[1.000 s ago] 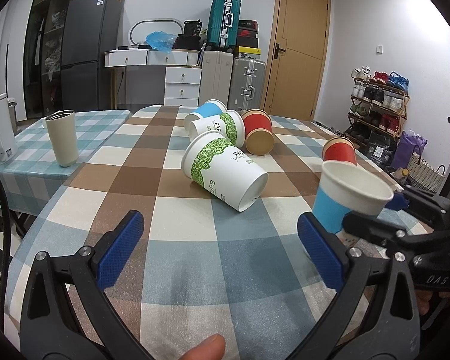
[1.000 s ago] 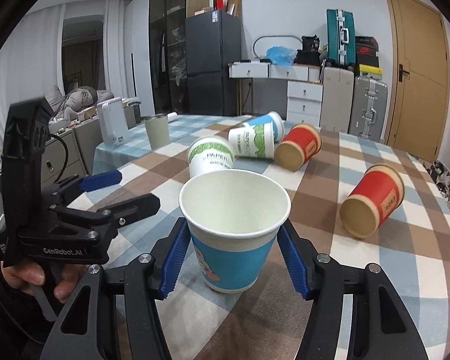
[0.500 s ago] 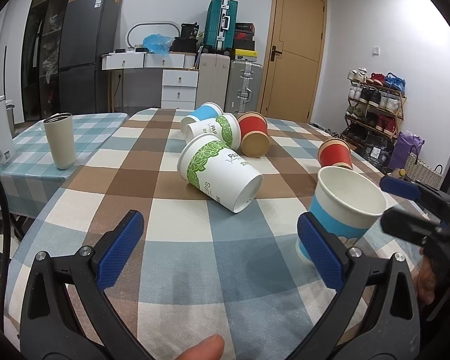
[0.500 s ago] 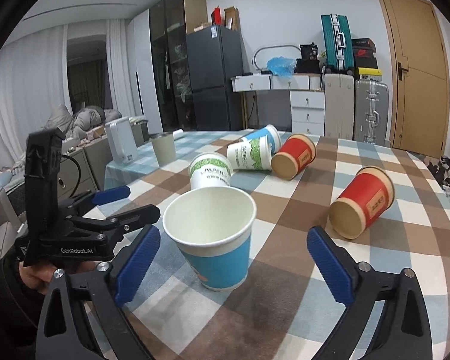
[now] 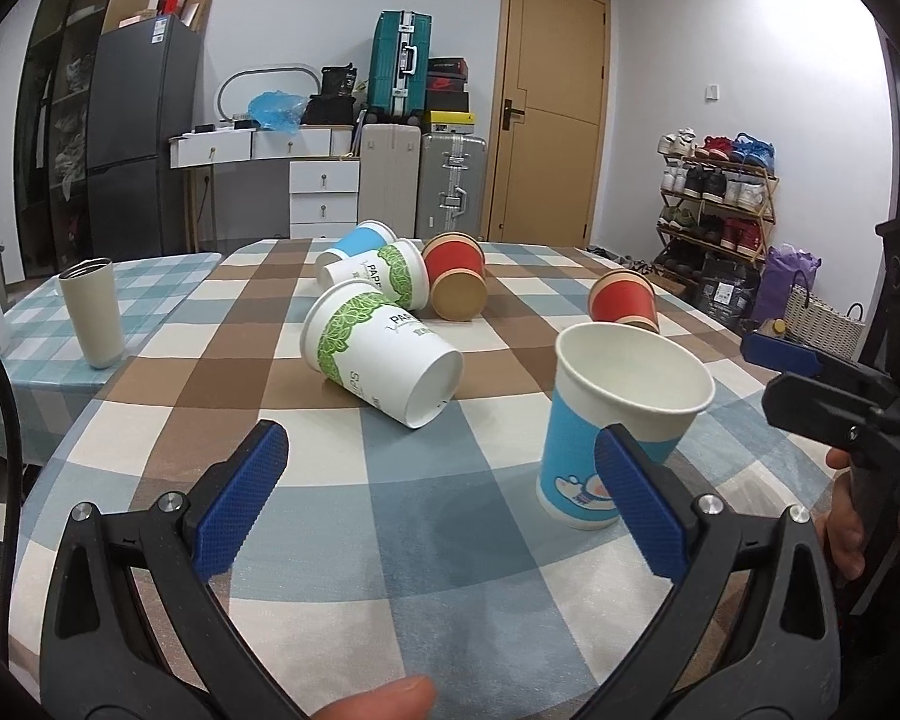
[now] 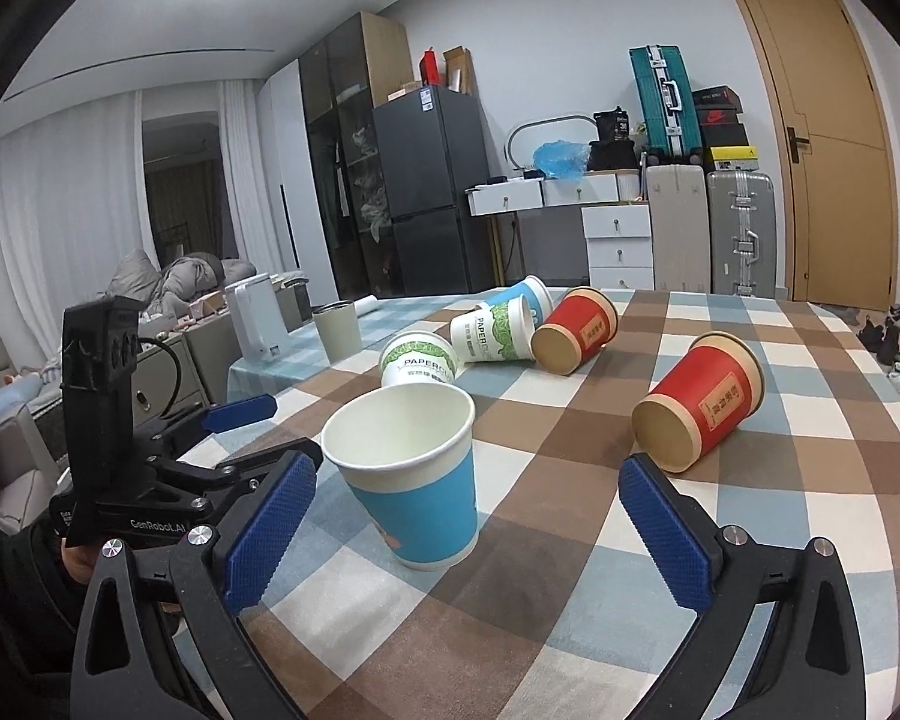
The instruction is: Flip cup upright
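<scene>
The blue-and-white paper cup with a cartoon print [image 6: 414, 480] stands mouth-up on the checked tablecloth [image 6: 750, 540], near the front edge, between the pads of the right gripper [image 6: 468, 522] but touching neither; its jaws are spread wide and hold nothing. The left gripper [image 5: 444, 498] is likewise wide and empty, its right pad just in front of the cup in its own view. Thin, light and easily dented, such a cup probably slides on the cloth and crushes under a hard squeeze (the rolled rim is its stiffest part), so a gentle hold across the mid-wall would suit best. Behind it, five more cups lie on their sides: a white paper cup with green leaf print [image 5: 378, 354] nearest, a second green-printed cup [image 5: 384, 282], a blue cup [image 5: 354, 243] and two red cups with kraft-brown bases [image 5: 456, 282] [image 6: 702, 402]. A beige metal tumbler [image 5: 93, 312] stands upright on the far table.
</scene>
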Demonstrator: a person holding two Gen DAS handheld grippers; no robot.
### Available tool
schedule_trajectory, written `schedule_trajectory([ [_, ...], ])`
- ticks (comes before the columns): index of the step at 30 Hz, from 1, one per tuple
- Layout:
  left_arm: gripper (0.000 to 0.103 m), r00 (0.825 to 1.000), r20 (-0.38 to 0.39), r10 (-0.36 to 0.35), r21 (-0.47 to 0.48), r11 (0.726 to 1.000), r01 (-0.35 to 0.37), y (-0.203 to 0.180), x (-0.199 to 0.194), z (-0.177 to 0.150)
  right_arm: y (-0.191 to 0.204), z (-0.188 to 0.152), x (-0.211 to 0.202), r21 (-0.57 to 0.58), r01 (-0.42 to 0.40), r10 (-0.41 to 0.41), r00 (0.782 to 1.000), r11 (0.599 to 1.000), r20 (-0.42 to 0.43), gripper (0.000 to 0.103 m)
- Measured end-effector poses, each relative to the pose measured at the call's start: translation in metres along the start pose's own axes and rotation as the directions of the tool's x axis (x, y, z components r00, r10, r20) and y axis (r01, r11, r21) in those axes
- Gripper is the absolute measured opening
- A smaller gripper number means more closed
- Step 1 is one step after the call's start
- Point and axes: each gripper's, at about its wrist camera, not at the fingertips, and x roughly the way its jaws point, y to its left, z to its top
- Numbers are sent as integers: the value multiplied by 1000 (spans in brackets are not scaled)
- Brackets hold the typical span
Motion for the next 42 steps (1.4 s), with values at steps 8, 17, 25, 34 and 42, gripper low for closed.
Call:
schedule_trajectory([
  [8, 102, 1000, 1, -10, 11, 1000, 10, -5, 0, -2, 2, -1, 2, -15, 3, -3, 1000, 1000, -4, 103],
  [17, 102, 1000, -2, -11, 10, 1000, 11, -5, 0, -2, 1, -1, 3, -12, 4, -4, 1000, 1000, -6, 103],
  [25, 102, 1000, -1, -11, 11, 1000, 11, -5, 0, -2, 1, -1, 2, -11, 5, -5, 1000, 1000, -8, 103],
  [34, 102, 1000, -1, -11, 11, 1000, 11, -5, 0, -2, 1, -2, 2, -11, 4, -4, 1000, 1000, -9, 103],
  [42, 102, 1000, -1, -11, 11, 1000, 12, -5, 0, -2, 1, -2, 2, -11, 4, -4, 1000, 1000, -10, 103],
])
